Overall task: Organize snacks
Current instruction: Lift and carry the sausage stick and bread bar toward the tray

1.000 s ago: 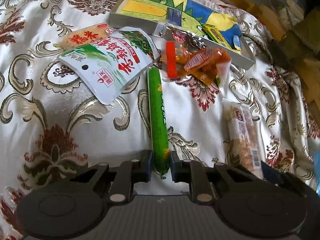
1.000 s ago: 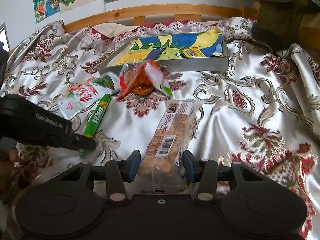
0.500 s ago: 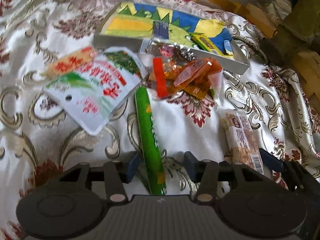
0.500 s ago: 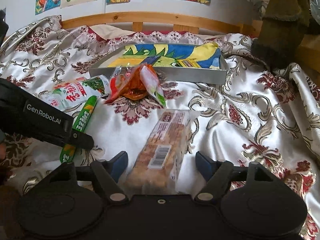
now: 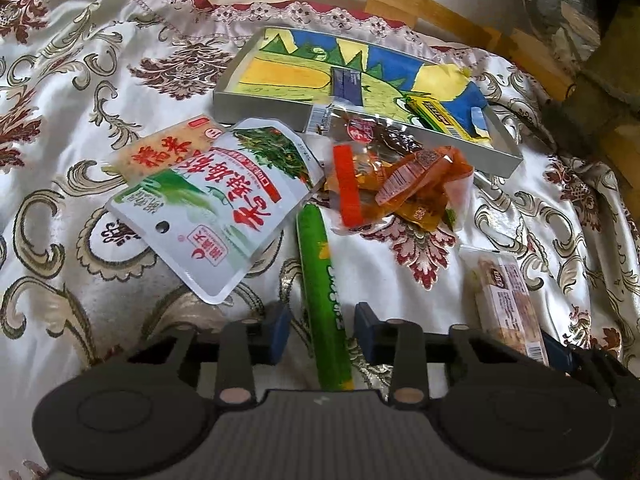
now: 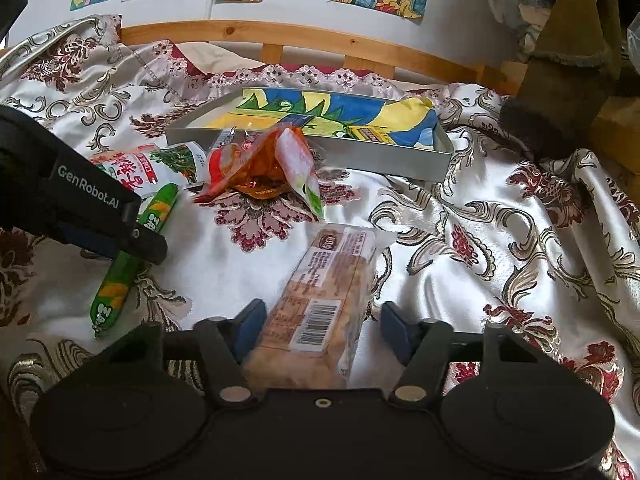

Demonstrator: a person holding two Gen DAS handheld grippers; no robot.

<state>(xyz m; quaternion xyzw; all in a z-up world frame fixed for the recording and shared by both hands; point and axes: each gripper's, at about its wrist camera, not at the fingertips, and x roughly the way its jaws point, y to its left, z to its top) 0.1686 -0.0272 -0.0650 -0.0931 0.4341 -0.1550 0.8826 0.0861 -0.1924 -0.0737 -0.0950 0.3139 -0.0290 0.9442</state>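
While the green sausage stick (image 5: 325, 304) lies lengthwise between the closing, not-yet-touching jaws of the left gripper (image 5: 322, 330), pointing toward the tray (image 5: 496, 151) (right gripper (image 6: 322, 330) likewise straddles the biscuit pack (image 6: 320, 308), unpinched).

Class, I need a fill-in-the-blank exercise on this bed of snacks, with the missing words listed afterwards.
1. The stick snack between the left gripper jaws is ____ in colour.
2. The tray is lined with a child's ____.
3. The barcoded cracker pack lies between the ____ gripper jaws.

Missing words: green; drawing; right
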